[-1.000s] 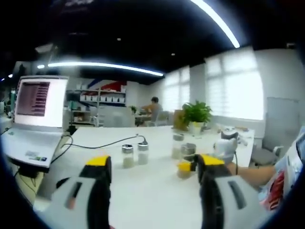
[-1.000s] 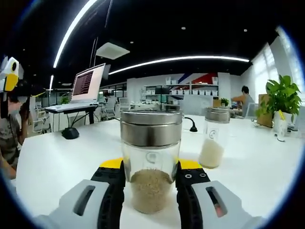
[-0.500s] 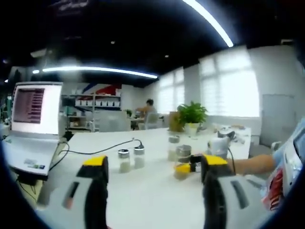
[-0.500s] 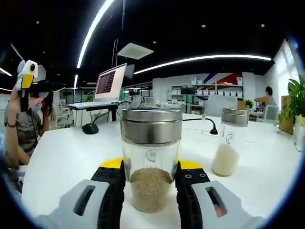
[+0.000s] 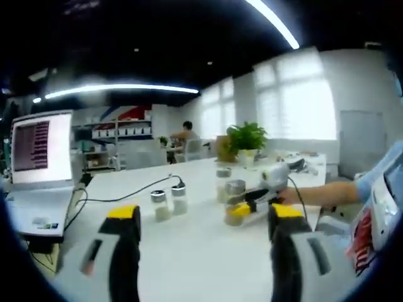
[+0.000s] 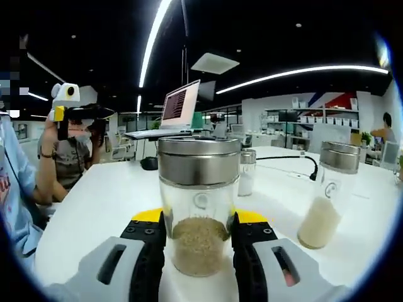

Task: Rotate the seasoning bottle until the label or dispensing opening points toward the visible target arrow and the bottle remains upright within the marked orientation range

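A glass seasoning bottle (image 6: pixel 198 214) with a steel lid and brown grains stands upright on the white table (image 6: pixel 107 201). My right gripper (image 6: pixel 198 228) is shut on it, one yellow-tipped jaw on each side of the glass. In the left gripper view the same bottle (image 5: pixel 235 206) stands at the centre right, with the right gripper (image 5: pixel 267 187) coming in from the right around it. My left gripper (image 5: pixel 204 217) is held open above the table's near part, with nothing between its jaws. It also appears far left in the right gripper view, as the left gripper (image 6: pixel 66 107) raised in a hand.
A bottle of white powder (image 6: pixel 327 198) stands to the right, a smaller one (image 6: pixel 247 173) behind. Two small bottles (image 5: pixel 169 202) stand by a black cable (image 5: pixel 126 192). An open laptop (image 5: pixel 36 157) sits at the left, a potted plant (image 5: pixel 245 136) at the back.
The right gripper view has swung round with the bottle held in its jaws, so the laptop and far bottles slid rightwards. In the left gripper view the right gripper has turned and shows more.
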The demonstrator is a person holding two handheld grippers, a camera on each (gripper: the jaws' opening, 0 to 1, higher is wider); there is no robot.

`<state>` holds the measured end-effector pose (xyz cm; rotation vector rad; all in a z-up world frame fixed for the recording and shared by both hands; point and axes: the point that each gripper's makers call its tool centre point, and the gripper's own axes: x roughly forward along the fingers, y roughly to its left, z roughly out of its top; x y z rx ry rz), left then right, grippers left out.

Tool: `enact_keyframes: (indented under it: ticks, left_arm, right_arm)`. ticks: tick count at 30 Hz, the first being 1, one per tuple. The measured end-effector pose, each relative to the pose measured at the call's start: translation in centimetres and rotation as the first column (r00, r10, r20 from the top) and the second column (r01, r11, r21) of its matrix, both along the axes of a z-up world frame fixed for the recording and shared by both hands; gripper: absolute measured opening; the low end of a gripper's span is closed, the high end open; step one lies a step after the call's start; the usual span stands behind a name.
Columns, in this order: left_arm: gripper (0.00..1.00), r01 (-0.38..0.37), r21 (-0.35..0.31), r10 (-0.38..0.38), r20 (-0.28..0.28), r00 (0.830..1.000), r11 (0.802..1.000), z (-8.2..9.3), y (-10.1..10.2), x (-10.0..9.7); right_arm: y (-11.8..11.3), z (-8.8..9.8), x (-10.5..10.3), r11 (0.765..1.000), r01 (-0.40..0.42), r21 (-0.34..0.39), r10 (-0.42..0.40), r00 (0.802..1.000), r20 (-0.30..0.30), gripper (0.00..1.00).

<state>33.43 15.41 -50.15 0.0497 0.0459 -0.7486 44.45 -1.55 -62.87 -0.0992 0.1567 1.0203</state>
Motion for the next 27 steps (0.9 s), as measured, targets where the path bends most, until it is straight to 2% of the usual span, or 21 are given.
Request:
enact_keyframes:
  ticks: [3,5,12,14,18,23,25,26,27]
  left_arm:
    - [1.0,0.023,-0.004,-0.023,-0.041,0.999,1.0,-0.4,-0.3,-0.5]
    - [1.0,0.026,-0.003,-0.026,-0.043,0.999,1.0,-0.3,-0.3,-0.7]
    - [1.0,0.016,-0.006,-0.016,-0.034,0.999,1.0,-0.1,0.2,-0.9]
    - [1.0,0.008,0.003,-0.008,-0.019,1.0,1.0,0.0,0.4,-0.9]
    - [0.99,0.007,0.011,-0.007,0.01,1.0,1.0,0.3,0.6,-1.1]
    - [0.96,-0.006,0.008,0.006,0.021,1.0,1.0,0.6,1.4,-1.1]
    - [0.96,-0.006,0.002,0.006,0.018,1.0,1.0,0.7,1.7,-1.0]
    - [0.96,-0.005,0.002,0.005,0.014,1.0,1.0,0.7,1.8,-1.0]
    - [0.96,-0.005,0.003,0.005,0.01,1.0,1.0,0.6,1.8,-1.0]
  right_arm:
    - [0.0,-0.1,-0.1,0.999,-0.046,0.016,0.047,0.999,-0.006,0.41]
    - [0.0,-0.2,-0.1,0.998,-0.063,0.017,0.063,0.998,-0.009,0.41]
    - [0.3,-0.5,-0.5,0.99,-0.128,-0.053,0.127,0.992,-0.022,0.4]
    - [0.4,-0.5,-0.5,0.988,-0.147,-0.048,0.145,0.989,-0.04,0.4]
    - [0.6,-0.5,-0.5,0.984,-0.171,-0.039,0.17,0.985,-0.032,0.41]
    - [0.8,-0.6,-0.5,0.985,-0.168,-0.036,0.167,0.985,-0.04,0.41]
    - [0.5,-1.3,-0.5,0.972,-0.187,-0.145,0.188,0.982,-0.007,0.41]
    - [0.4,-1.6,-0.5,0.972,-0.176,-0.156,0.173,0.984,-0.035,0.43]
    - [0.6,-1.6,-0.4,0.974,-0.163,-0.16,0.16,0.987,-0.032,0.44]
